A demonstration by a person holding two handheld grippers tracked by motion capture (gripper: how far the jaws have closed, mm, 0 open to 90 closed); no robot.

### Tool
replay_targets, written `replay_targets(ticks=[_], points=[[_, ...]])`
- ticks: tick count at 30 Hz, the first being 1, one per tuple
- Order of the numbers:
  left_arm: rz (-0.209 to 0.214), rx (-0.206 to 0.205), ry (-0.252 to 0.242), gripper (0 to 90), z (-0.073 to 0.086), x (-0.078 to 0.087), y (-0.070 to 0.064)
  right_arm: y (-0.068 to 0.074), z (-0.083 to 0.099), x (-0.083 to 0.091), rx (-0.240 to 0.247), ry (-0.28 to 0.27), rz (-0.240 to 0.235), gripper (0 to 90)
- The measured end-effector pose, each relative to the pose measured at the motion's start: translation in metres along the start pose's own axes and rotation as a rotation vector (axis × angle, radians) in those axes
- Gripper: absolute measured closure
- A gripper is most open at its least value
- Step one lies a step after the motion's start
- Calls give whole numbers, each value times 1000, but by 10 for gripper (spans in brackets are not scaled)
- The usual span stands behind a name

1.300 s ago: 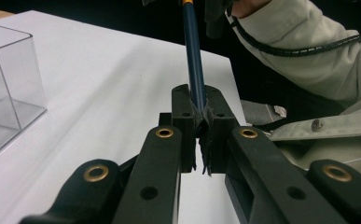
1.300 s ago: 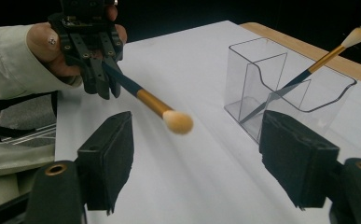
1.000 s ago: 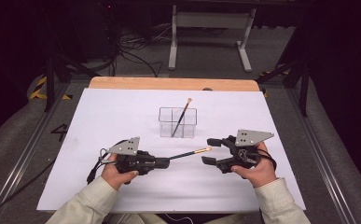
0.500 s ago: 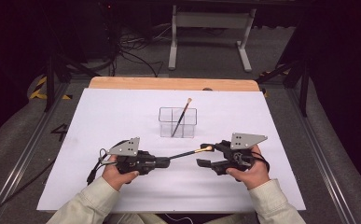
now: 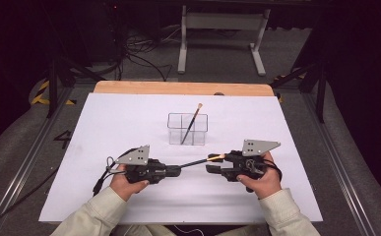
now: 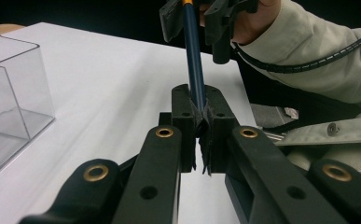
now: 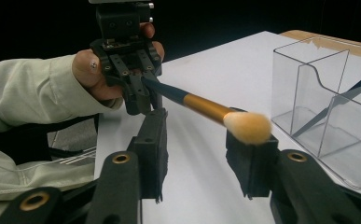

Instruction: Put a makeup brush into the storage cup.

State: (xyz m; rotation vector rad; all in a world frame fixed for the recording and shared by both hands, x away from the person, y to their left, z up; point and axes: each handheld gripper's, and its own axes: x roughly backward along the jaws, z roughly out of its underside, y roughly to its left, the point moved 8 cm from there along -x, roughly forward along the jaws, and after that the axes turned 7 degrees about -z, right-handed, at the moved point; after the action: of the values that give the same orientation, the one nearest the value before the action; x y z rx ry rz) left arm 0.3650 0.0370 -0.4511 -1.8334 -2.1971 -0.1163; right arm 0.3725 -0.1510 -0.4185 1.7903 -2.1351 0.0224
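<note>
- Since a second ago, the right tool (image 5: 212, 169) has slid leftward and a little nearer the person, so its jaws now flank the tip of the makeup brush (image 5: 198, 161); the left tool (image 5: 175, 171) has stayed put.
- Counter (image 5: 104, 128): its white cover bears everything, and both forearms in pale sleeves come in over its near edge.
- Clear acrylic organiser (image 5: 187, 129): it stands mid-counter, well beyond both tools, with a second dark-handled brush (image 5: 192, 123) leaning in one compartment, bristles up. I judge it the likely place for the held brush too.
- Left tool: clamped narrow on the brush's dark handle, holding it above the counter, bristle end pointing at the right tool. This looks like a hand-over that steadies the brush for the other side.
- Right tool: jaws wide, one on each side of the gold ferrule and the pale tuft (image 7: 247, 127); the tuft sits over the right-hand jaw, and whether it touches is hard to tell.
- Makeup brush: it spans the gap between the two tools. Its butt end is hidden inside the left jaws.
</note>
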Motion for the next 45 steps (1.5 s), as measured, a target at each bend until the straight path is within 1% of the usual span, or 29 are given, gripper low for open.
replay_targets(ticks=[3, 8, 10, 12, 14, 17, 21, 24, 26, 30, 34, 38, 40, 42, 45], points=[[-3, -19, -1, 854, 1, -2, 0, 0, 0, -1, -5, -5, -7, 605], [-14, -33, 7, 853, 3, -3, 2, 1, -3, 0, -11, -20, -18, 622], [-16, -38, 12, 853, 4, -4, 3, 0, -3, 1, -7, -21, -12, 633], [-14, -31, 14, 853, 5, -6, 4, 0, -4, 1, -8, -27, -12, 635], [-16, -40, 24, 853, 7, -7, 5, -1, -4, 1, -13, -34, -11, 641], [-12, -42, 32, 853, 8, -9, 4, -2, -6, 1, -21, -53, -11, 668], [-12, -43, 42, 853, 11, -9, 4, -1, -7, 1, -29, -52, -9, 699], [-6, -45, 56, 853, 13, -11, 3, 0, -8, 1, -29, -58, -13, 704], [-4, -48, 77, 853, 17, -12, 4, 0, -9, 1, -39, -68, -21, 706], [1, -38, 99, 852, 24, -16, 6, -1, -7, 1, -39, -66, -17, 743], [1, -41, 110, 850, 26, -18, 6, 1, -8, 2, -39, -64, -38, 771], [2, -35, 109, 847, 26, -18, 6, 3, -9, 1, -36, -62, -56, 792], [2, -35, 106, 845, 26, -18, 6, 5, -10, 2, -39, -71, -70, 808], [5, -36, 107, 842, 26, -19, 4, 9, -14, 2, -50, -91, -100, 835], [10, -39, 110, 842, 27, -20, 4, 13, -17, 1, -36, -92, -101, 841]])
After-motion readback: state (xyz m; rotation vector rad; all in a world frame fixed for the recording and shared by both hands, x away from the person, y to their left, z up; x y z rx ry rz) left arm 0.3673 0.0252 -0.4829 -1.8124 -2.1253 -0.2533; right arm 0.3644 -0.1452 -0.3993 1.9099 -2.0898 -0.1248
